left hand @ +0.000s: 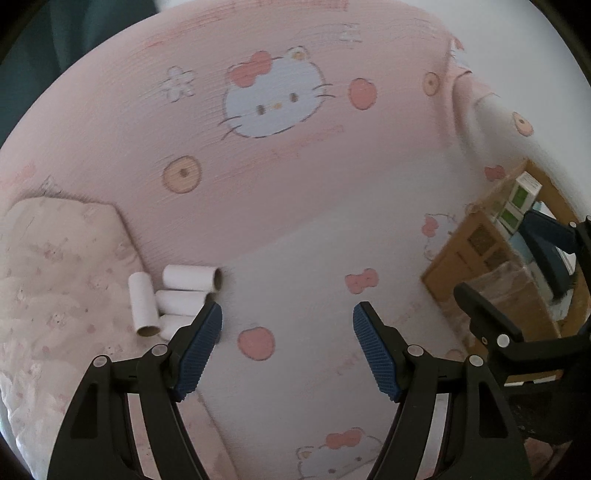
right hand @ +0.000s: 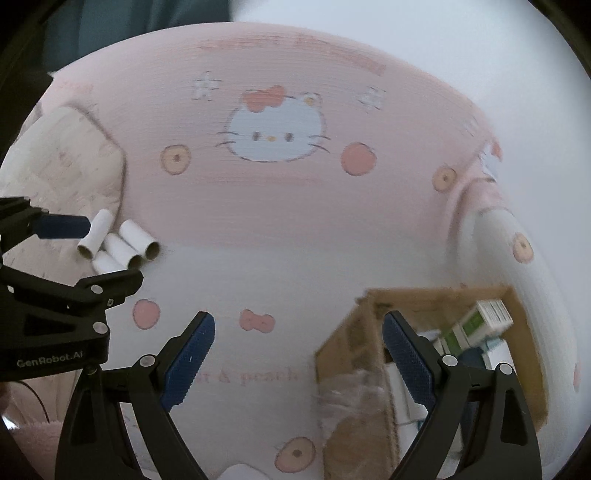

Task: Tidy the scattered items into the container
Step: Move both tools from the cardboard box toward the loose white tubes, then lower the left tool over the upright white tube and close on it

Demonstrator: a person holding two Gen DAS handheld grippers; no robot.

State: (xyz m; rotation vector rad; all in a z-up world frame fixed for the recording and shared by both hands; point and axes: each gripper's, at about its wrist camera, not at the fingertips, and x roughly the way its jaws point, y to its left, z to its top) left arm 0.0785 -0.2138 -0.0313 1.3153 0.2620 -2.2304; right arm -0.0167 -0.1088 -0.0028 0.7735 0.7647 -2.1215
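Several white cardboard tubes lie bunched on the pink cartoon-print bedsheet, just left of my left gripper, which is open and empty; its left fingertip overlaps the nearest tube in view. The tubes also show in the right wrist view, far left. A brown cardboard box holding white-and-green cartons sits on the bed at the lower right. My right gripper is open and empty, its right finger over the box's near edge. The box shows at the right in the left wrist view.
A pale patterned pillow or quilt lies left of the tubes. The bedsheet spreads across the middle. A white wall and a dark curtain stand behind. The left gripper shows at the right view's left edge.
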